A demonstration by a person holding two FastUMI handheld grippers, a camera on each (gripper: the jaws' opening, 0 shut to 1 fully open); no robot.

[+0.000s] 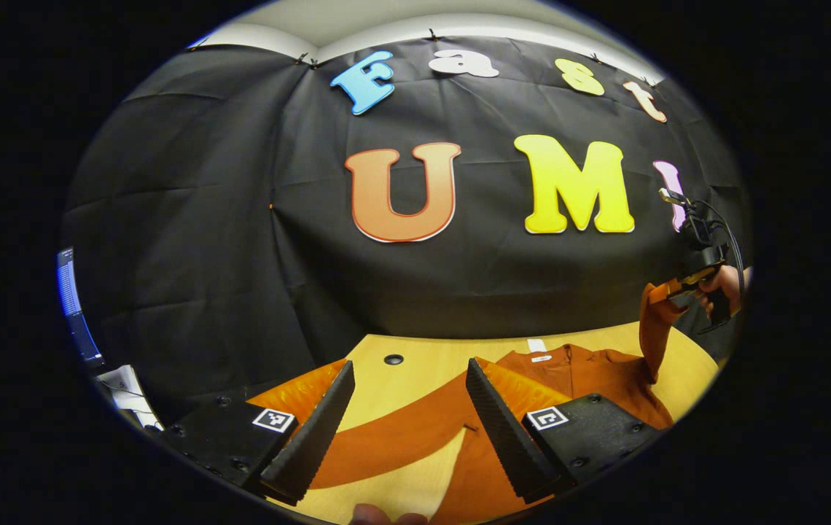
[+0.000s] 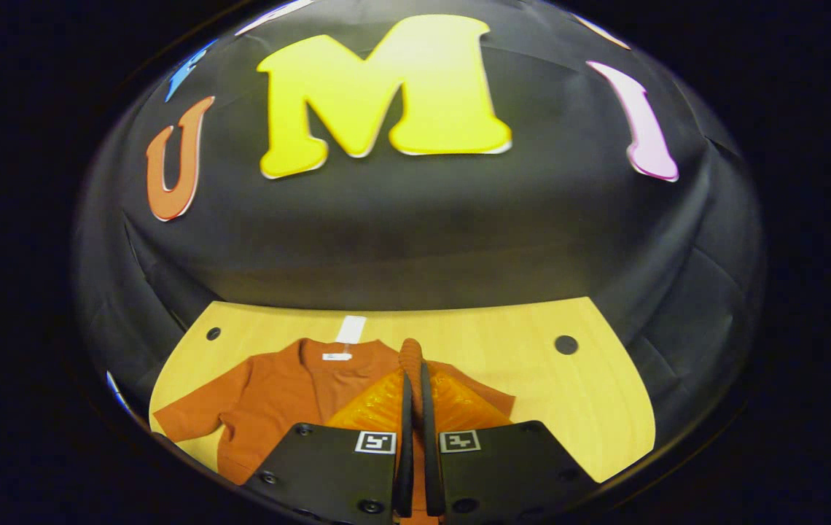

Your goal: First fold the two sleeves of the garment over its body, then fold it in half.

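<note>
A: Start with the left gripper (image 1: 410,408). How does it stand?

B: Wide apart. In the left gripper view its two fingers (image 1: 313,434) splay over the table (image 1: 415,364), nothing between them, and one sleeve (image 1: 393,437) of the garment (image 1: 590,375) runs flat on the wood beneath the gap. A fingertip of the person's hand (image 1: 386,516) shows at the bottom edge.

A: And the right gripper (image 2: 415,408)?

B: In the right gripper view the fingers are drawn together to a narrow slit, pinching the cuff (image 2: 410,351) of the other sleeve, which stands up between the tips. In the left gripper view that same gripper (image 1: 703,281) shows far right, raised above the table, the sleeve (image 1: 652,328) hanging from it down to the shoulder.

A: How does the garment look?

B: Rust-orange, long-sleeved, plain. It lies face up on the pale wooden table, collar toward the booth wall, body flat with soft creases.

A: Any writing?

B: A small white label (image 2: 337,356) sits inside the collar, and a white tag (image 2: 350,329) lies on the table just beyond it. Both are too small to read. Each gripper body carries a square black-and-white marker (image 2: 375,442).
</note>
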